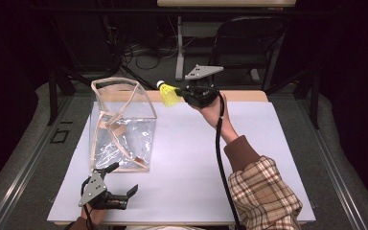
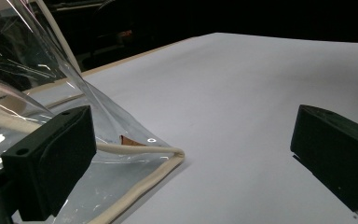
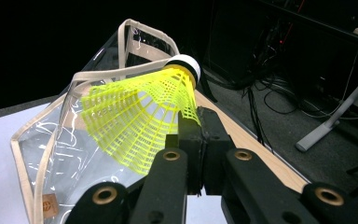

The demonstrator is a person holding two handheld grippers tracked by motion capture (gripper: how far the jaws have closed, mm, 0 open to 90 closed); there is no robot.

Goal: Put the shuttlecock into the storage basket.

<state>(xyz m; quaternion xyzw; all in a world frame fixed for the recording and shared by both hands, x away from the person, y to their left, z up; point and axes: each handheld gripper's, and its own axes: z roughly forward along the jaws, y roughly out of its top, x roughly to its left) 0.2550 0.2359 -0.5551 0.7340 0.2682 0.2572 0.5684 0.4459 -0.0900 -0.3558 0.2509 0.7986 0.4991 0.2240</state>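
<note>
A yellow plastic shuttlecock (image 1: pixel 168 94) with a white cork tip hangs above the far side of the table, just right of a clear plastic bag (image 1: pixel 122 124) with cream trim. My right gripper (image 1: pixel 186 94) is shut on the shuttlecock's skirt (image 3: pixel 140 119), the cork pointing toward the bag's open top (image 3: pixel 126 51). My left gripper (image 1: pixel 120 179) stands open at the table's near left, its jaws wide apart. One jaw is beside the bag's near corner (image 2: pixel 168 156), not touching it.
A white sheet (image 1: pixel 249 153) covers the table, with a wooden edge at the far side. A person's plaid sleeve (image 1: pixel 263 191) reaches in from the lower right. Cables, a chair and stand legs sit on the dark floor beyond the table.
</note>
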